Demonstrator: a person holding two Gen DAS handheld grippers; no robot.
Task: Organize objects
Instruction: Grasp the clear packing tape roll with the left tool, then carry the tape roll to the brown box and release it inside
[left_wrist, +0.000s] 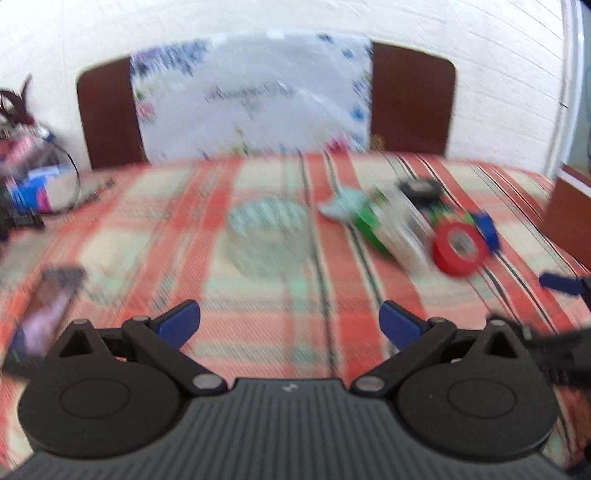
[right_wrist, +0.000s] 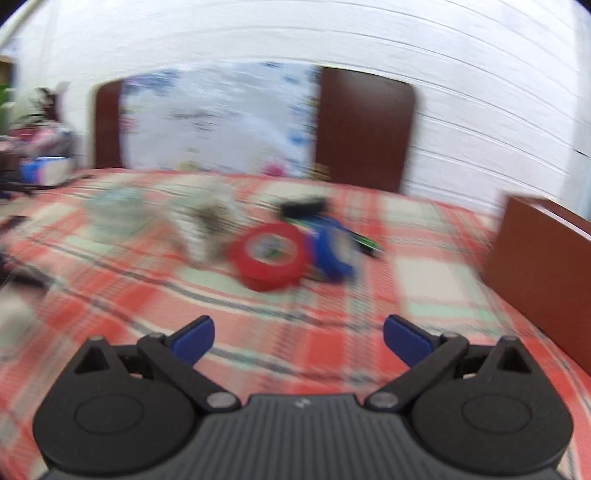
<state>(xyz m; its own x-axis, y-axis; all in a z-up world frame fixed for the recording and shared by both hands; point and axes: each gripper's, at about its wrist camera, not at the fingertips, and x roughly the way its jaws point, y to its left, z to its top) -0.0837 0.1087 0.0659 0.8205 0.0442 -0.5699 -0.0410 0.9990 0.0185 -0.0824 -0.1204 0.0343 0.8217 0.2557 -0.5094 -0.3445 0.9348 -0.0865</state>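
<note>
Both views are blurred. On the red plaid cloth (left_wrist: 258, 332) stands a clear glass container (left_wrist: 267, 236), straight ahead of my left gripper (left_wrist: 290, 325), which is open and empty. To its right lies a heap: a red tape roll (left_wrist: 460, 247), a green and white packet (left_wrist: 384, 225) and a black round piece (left_wrist: 421, 188). My right gripper (right_wrist: 299, 339) is open with nothing between its pads. Ahead of it lie the red tape roll (right_wrist: 267, 254), a blue roll (right_wrist: 332, 251), a whitish crumpled thing (right_wrist: 207, 221) and the glass container (right_wrist: 116, 214).
A brown headboard (left_wrist: 410, 103) with a white printed plastic bag (left_wrist: 251, 99) leaning on it closes the far side. Clutter (left_wrist: 33, 184) sits at the far left, a dark flat phone-like thing (left_wrist: 44, 314) lies near left, and a wooden board (right_wrist: 535, 258) stands at right.
</note>
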